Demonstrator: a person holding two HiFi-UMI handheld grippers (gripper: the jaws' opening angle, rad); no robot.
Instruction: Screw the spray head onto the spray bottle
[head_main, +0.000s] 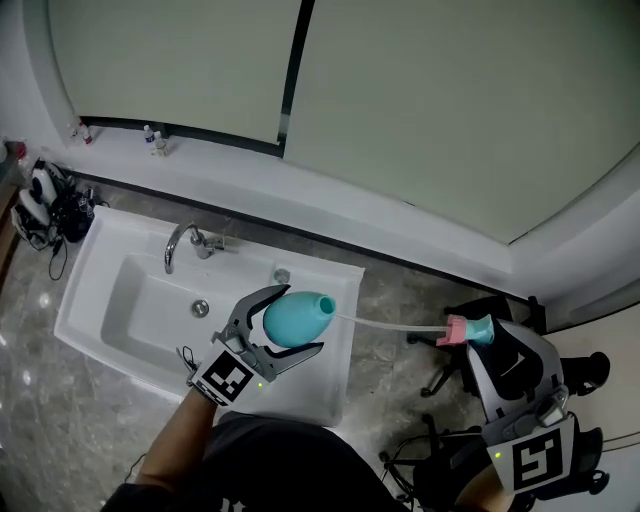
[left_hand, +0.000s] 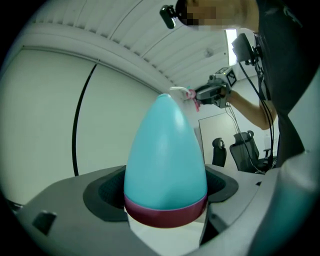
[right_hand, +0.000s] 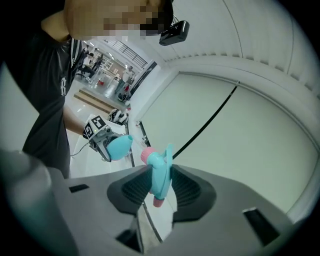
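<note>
1 bottle (head_main: 293, 319) in left tongs (head_main: 303, 318); spray head (head_main: 466, 330), right tongs (head_main: 488, 336).

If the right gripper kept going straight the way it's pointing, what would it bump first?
Probably the pale wall panel. The right gripper, jaws shut on the spray head, aims past the teal bottle, not at it, though depth is unclear.

The teal spray bottle (head_main: 297, 318) lay sideways (dark red band round its base), the teal-and-pink spray head (head_main: 470, 330) apart, its clear tube (head_main: 390, 325) reaching toward the bottle's mouth.
</note>
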